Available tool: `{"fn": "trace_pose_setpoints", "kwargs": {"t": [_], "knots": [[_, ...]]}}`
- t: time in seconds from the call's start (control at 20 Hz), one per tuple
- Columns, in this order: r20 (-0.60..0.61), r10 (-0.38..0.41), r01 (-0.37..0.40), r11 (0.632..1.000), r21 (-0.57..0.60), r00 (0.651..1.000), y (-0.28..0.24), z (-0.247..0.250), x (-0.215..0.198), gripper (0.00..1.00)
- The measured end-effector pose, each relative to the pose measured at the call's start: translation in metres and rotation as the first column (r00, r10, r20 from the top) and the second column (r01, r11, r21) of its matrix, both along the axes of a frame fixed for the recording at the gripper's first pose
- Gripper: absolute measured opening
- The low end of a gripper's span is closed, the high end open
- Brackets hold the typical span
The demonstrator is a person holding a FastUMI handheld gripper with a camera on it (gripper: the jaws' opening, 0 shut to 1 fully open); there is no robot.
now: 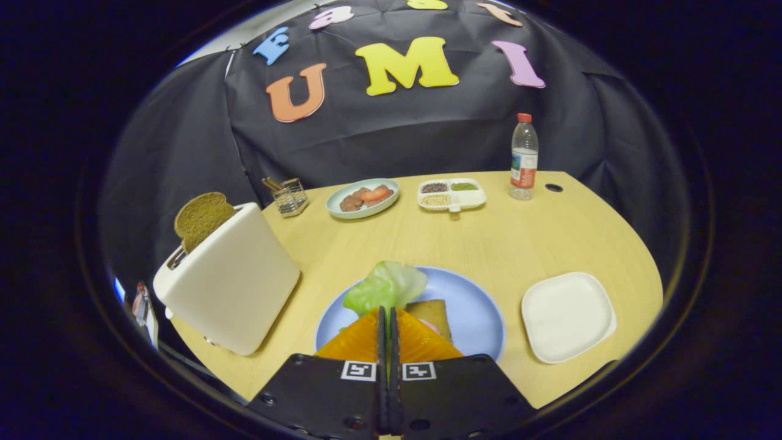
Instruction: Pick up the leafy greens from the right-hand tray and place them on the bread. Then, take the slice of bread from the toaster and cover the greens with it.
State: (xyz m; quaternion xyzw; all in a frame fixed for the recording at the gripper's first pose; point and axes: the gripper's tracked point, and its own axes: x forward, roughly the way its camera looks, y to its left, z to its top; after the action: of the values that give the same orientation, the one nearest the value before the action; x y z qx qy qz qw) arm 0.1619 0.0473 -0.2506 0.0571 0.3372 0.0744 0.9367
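Now the tongs (387, 315) are pinching the leafy greens (386, 286) over the blue plate (473, 308), likely lining them up with the bread (432, 315) just below. At ten o'clock, the toaster (229, 286) holds the covering slice (201, 219).

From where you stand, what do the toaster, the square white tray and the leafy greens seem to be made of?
The toaster looks like matte cream plastic, with no metallic glare. The square white tray seems plastic or melamine, smooth and faintly glossy. The leafy greens, pinched in the gripper, look waxy and uniform, possibly imitation.
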Motion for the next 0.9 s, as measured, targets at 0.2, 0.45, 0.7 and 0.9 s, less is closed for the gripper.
{"fn": "trace_pose_setpoints", "kwargs": {"t": [0.2, 0.45, 0.7, 0.9], "knots": [[-0.024, 0.007, -0.008, 0.999, -0.047, 1.0, 0.007, -0.015, -0.003, 0.18], [-0.031, 0.008, -0.009, 0.999, -0.047, 0.999, 0.011, -0.02, -0.009, 0.42], [0.005, -0.038, 0.039, 0.998, -0.054, 0.999, -0.009, -0.006, -0.005, 0.22], [0.077, -0.069, 0.076, 0.994, -0.082, 0.995, -0.031, 0.02, 0.003, 0.21]]}}
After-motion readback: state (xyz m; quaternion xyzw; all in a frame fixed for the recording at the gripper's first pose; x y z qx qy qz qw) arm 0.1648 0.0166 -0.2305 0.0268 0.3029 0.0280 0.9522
